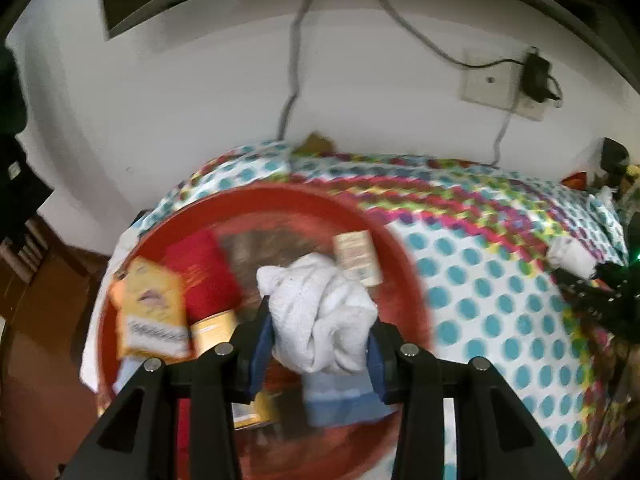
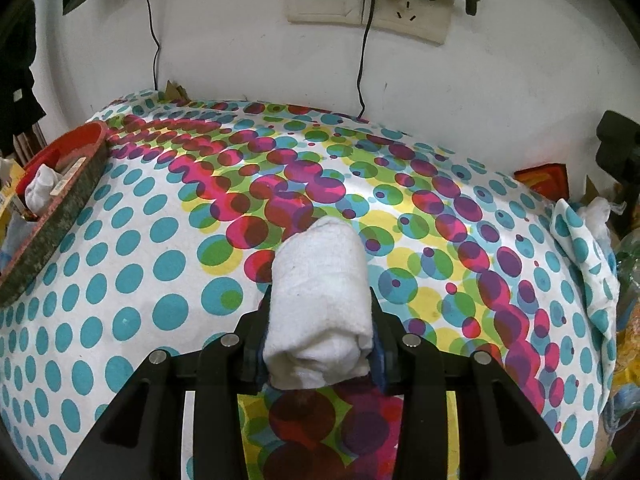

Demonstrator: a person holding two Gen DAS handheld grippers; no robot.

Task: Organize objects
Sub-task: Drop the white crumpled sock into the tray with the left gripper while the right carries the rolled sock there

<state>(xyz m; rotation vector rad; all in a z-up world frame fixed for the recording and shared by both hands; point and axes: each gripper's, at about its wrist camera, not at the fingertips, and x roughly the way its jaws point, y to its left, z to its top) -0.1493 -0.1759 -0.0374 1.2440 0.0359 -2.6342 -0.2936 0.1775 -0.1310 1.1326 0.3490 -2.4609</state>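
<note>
the left gripper (image 1: 320, 336) has its jaws clamped on a crumpled white cloth (image 1: 320, 316) above the red tray (image 1: 384, 216), while the right gripper (image 2: 320, 320) pinches a rolled white towel (image 2: 320, 304) over the dotted surface (image 2: 120, 280).

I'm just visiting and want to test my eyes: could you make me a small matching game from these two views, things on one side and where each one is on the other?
Things:
1. crumpled white cloth
2. rolled white towel
3. yellow packet
4. black plug adapter

Places:
A. in the wall socket
B. between the right gripper's fingers, over the dotted tablecloth
C. lying in the red tray, at its left side
D. between the left gripper's fingers, over the red tray

Pairs: 1-D, 2-B, 3-C, 4-A
</note>
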